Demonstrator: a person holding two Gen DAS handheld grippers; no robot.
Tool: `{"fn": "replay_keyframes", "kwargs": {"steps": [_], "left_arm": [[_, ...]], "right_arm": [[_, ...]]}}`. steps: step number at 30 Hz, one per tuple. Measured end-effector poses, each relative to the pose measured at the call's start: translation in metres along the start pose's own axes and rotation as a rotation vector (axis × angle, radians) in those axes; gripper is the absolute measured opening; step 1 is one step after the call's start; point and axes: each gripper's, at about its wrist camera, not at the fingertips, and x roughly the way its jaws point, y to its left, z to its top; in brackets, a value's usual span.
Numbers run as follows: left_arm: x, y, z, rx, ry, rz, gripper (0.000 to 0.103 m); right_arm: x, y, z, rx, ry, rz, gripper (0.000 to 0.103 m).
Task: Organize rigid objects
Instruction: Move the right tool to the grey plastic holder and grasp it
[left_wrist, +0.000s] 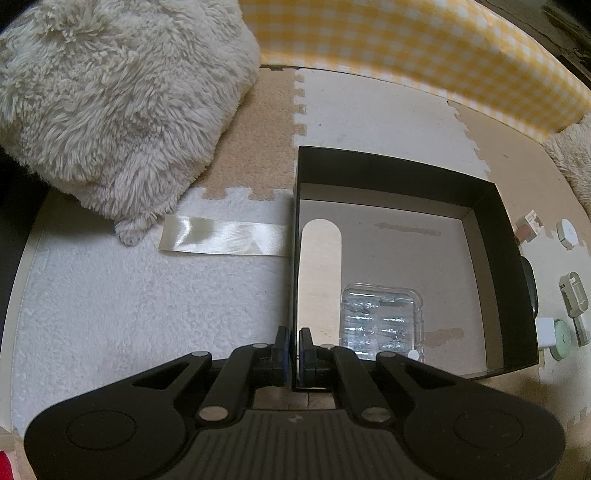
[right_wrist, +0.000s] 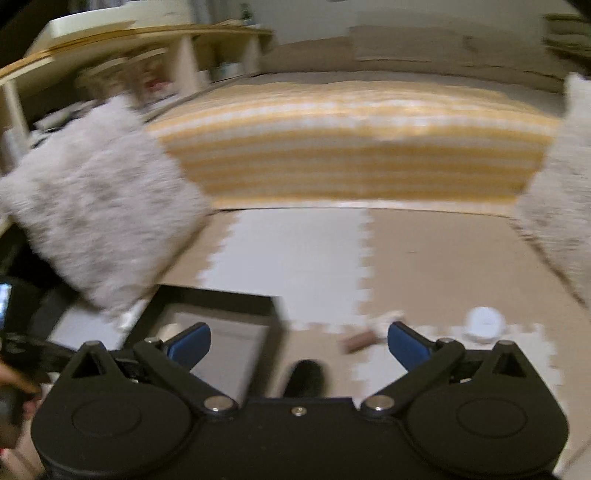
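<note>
- Your left claw (left_wrist: 293, 345) is clenched on the thin left wall of the black box (left_wrist: 511, 266), one finger on each side of that wall, at the corner nearest you.
- The box is rigid card, square-cornered and open-topped, with a pale grey floor. It sits on the floor mat (left_wrist: 369, 110).
- Inside it, a flat wooden stick (left_wrist: 320, 273) with a rounded end lies along the left wall. Just to the right of the stick lies a clear plastic tray (left_wrist: 382, 319) with ribbed pockets. The far and right parts of the box floor are bare.
- A glossy cream ribbon (left_wrist: 221, 238) lies flat on the fluffy white rug (left_wrist: 129, 314), its end meeting the box's outer left wall.
- A shaggy cushion (left_wrist: 110, 103) crowds the far left.
- Small hard items lie beyond the box's right wall: a round white puck (left_wrist: 567, 230), a beige gadget (left_wrist: 574, 295), a green disc (left_wrist: 563, 338).
- Your right claw (right_wrist: 299, 345) is released, blue pads (right_wrist: 406, 349) spread wide, above the mat just right of the box (right_wrist: 221, 301). That view is blurred.
</note>
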Motion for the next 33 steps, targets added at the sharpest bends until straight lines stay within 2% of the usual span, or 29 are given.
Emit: {"fn": "replay_keyframes", "kwargs": {"steps": [4,8,14,18,19,21,22,25,27,33], "left_arm": [[0.0,0.0,0.0,0.001,0.001,0.001,0.004],[0.002,-0.001,0.0,0.002,0.002,0.004,0.004],[0.002,-0.001,0.0,0.002,0.002,0.004,0.004],[0.002,-0.001,0.0,0.003,0.003,0.004,0.004],[0.002,-0.001,0.0,0.003,0.002,0.005,0.004],[0.002,-0.001,0.0,0.003,0.002,0.005,0.004],[0.002,-0.001,0.0,0.003,0.003,0.006,0.004],[0.003,-0.002,-0.001,0.008,0.003,0.01,0.004],[0.003,-0.002,-0.002,0.006,0.003,0.009,0.004],[0.003,-0.002,-0.002,0.006,0.004,0.01,0.004]], "right_arm": [[0.004,-0.036,-0.004,0.032,-0.012,-0.112,0.103],[0.02,-0.076,-0.012,0.069,0.018,-0.215,0.103],[0.044,-0.115,-0.028,0.071,0.12,-0.256,0.103],[0.054,-0.124,-0.034,0.021,0.223,-0.23,0.102],[0.056,-0.124,-0.036,0.014,0.26,-0.234,0.098],[0.061,-0.129,-0.041,0.005,0.323,-0.232,0.082],[0.064,-0.132,-0.043,0.008,0.365,-0.226,0.08],[0.073,-0.139,-0.051,0.032,0.464,-0.215,0.065],[0.077,-0.14,-0.053,0.034,0.495,-0.218,0.051],[0.083,-0.135,-0.056,0.025,0.519,-0.182,0.026]]}}
